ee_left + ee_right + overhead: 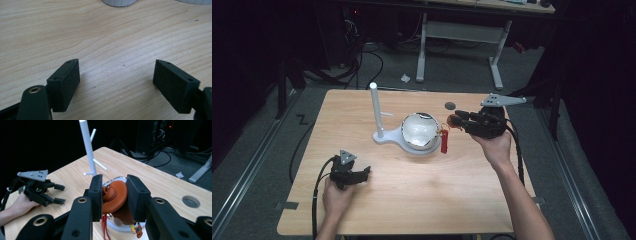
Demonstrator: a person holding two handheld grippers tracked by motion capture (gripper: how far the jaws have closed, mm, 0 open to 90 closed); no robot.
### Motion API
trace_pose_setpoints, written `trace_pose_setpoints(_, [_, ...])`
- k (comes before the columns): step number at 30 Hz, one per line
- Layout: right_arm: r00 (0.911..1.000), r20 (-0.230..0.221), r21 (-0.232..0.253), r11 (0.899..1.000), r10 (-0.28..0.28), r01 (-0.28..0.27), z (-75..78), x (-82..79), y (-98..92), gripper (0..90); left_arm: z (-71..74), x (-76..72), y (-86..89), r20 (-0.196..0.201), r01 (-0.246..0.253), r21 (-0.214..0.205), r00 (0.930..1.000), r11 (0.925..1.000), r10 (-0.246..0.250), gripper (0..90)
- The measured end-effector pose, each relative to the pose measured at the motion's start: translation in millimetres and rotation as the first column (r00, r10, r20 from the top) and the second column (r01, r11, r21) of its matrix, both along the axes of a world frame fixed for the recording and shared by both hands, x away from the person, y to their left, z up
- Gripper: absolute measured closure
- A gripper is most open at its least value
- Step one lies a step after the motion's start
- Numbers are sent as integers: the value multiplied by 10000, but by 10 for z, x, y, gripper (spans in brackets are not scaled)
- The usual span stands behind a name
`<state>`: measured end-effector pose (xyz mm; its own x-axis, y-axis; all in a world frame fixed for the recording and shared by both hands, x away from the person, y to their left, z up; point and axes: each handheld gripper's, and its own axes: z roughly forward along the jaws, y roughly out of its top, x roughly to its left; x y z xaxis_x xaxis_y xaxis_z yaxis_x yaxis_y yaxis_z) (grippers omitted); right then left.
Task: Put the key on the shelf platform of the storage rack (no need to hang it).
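My right gripper [460,120] is held above the table's right side, shut on an orange and brown monkey toy [113,197]. The pads [96,192] press its round head from both sides. A red tassel [444,141] hangs from the toy next to a white bowl [419,131]. The bowl sits on the base of a white stand with a tall pole [374,107] and short pegs [98,163]. Low at the table's front left, my left gripper [364,174] is open, and nothing lies between its jaws [116,75].
The wooden table [412,200] has a round hole [450,105] near its far edge, right of the stand. The stand's white base [120,2] lies just ahead of the left gripper. Beyond the table are a dark floor, cables and a desk frame [459,35].
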<state>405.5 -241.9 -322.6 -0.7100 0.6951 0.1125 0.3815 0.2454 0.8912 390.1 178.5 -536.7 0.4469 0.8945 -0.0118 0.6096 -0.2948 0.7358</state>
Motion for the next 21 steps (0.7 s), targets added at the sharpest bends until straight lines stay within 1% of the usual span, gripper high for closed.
trace_pose_setpoints(2, [10000,-52,25,10000,45,-45,31,51,68,679,0,0,0,1,0,-2,10000,10000,0,219])
trace_pose_setpoints(9, [9999,-95,46,9999,129,-129,70,138,168,679,0,0,0,-3,-2,1,10000,10000,2,219])
trace_pose_setpoints(12, [9999,-160,51,10000,57,-56,97,225,227,679,0,0,0,-3,-1,1,10000,10000,1,219])
trace_pose_setpoints(13, [9999,-160,51,10000,57,-56,97,225,227,679,0,0,0,-2,-3,1,10000,10000,3,219])
trace_pose_setpoints(14, [9998,-220,86,10000,17,-15,100,268,257,679,0,0,0,-2,-4,1,10000,10000,4,219])
trace_pose_setpoints(15, [9998,-220,86,10000,17,-15,100,268,257,679,0,0,0,-2,-2,3,10000,10000,2,219])
trace_pose_setpoints(16, [9997,-263,71,10000,-24,26,95,309,285,679,0,0,0,-3,-2,1,10000,10000,2,219])
trace_pose_setpoints(21, [9991,-390,60,9999,-148,151,56,405,343,679,0,0,0,-2,-1,3,10000,10000,1,219])
